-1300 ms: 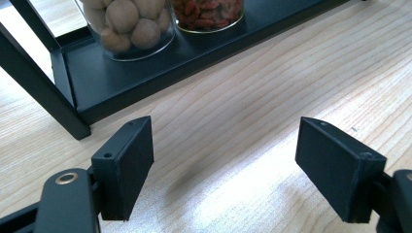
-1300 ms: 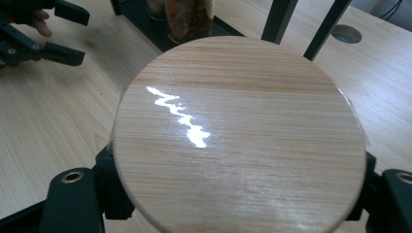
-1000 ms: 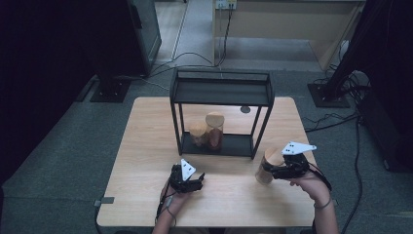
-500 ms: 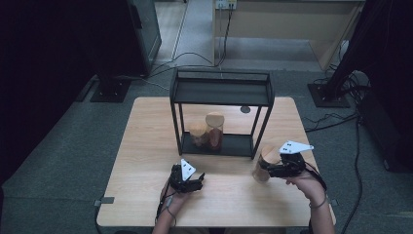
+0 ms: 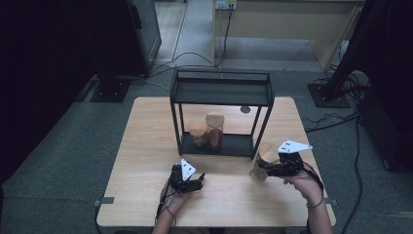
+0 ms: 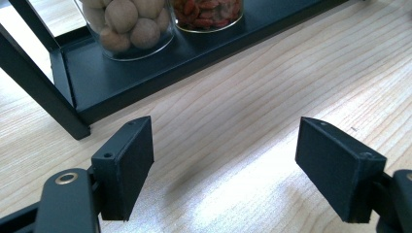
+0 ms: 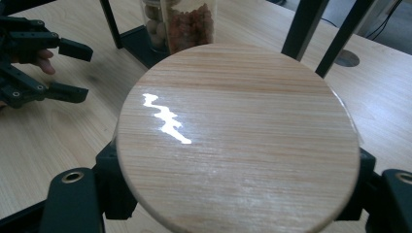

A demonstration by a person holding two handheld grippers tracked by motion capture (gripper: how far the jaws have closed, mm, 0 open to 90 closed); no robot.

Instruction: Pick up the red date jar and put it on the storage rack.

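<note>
Nearest to the person, the left gripper (image 5: 191, 179) rests low over the wooden counter (image 5: 146, 146), in front of the black shelf rack (image 5: 221, 92). In the left gripper view its two jaws stand apart with only bare wood between them, so it is released and holds nothing.

A little farther and to the right, the right gripper (image 5: 267, 166) grasps a jar with a round wooden lid (image 7: 238, 136). In the right gripper view the lid lies just above the jaws, and the jaws sit against the jar on both sides under the lid. In the high view this jar (image 5: 263, 163) is near the right front leg of the rack, outside the rack. I cannot tell from the pictures if its bottom touches the counter or is lifted a little.

Farther, on the lower tray of the rack (image 6: 145, 77), two jars already stand side by side: one with pale round nuts (image 6: 128, 22) and one with small red dried pieces (image 6: 209, 9). They are close together, toward the left and middle of the tray. The right part of the tray looks free, and the top shelf too.

My judgement: the work is to put the jars into the rack. Two jars are placed, and the third is grasped but not yet inside. What is left is to carry it between the front legs, set it on the tray beside the others, and let it go.
</note>
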